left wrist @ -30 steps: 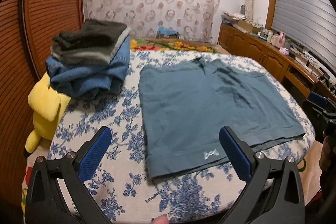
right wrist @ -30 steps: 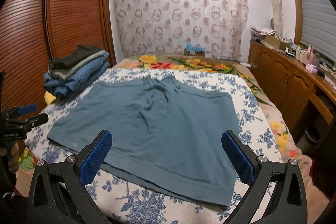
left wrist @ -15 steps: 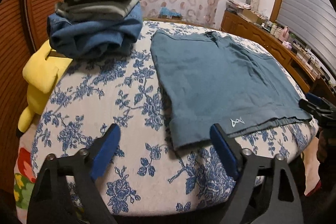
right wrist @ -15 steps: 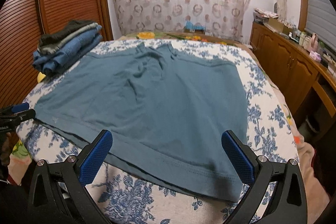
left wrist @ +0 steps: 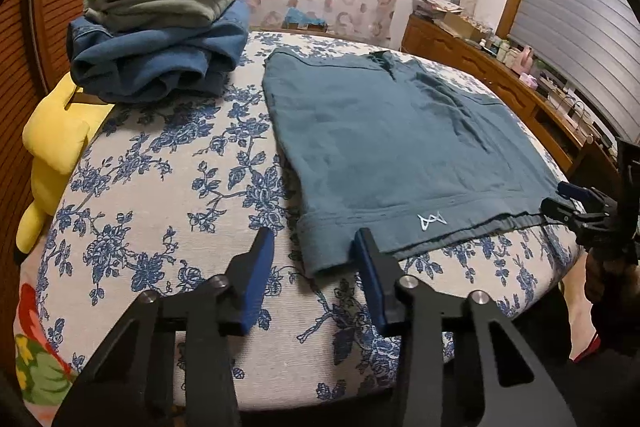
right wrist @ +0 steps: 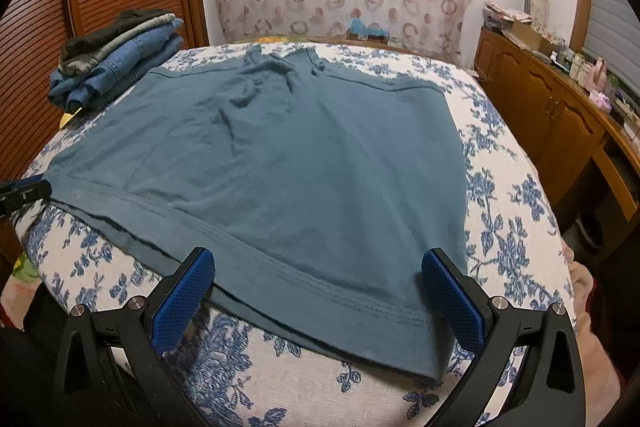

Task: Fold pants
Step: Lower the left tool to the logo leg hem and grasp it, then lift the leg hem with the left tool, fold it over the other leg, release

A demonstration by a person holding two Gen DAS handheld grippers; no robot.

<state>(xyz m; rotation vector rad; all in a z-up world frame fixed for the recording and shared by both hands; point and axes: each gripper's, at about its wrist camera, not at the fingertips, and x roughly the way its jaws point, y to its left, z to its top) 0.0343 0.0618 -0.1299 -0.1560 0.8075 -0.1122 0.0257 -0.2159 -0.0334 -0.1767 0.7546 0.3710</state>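
Pants [right wrist: 304, 167], teal, lie flat on the bed [left wrist: 168, 187], hem along its near edge. We see our left gripper [left wrist: 314, 259] with jaws closing, the hem's left corner between the pads, not yet pinched. Right gripper [right wrist: 318, 291] is wide open, straddling the hem near its right corner. Stack of folded clothes [left wrist: 160, 39] sits at the bed's far left corner. No containers in view.

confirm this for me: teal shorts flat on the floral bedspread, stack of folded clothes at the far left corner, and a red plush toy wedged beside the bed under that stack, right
Not quite: the plush toy is yellow, not red, as the left wrist view shows. The rest holds: the teal shorts lie flat on the floral bedspread, and the stack of folded clothes sits at its far left corner.
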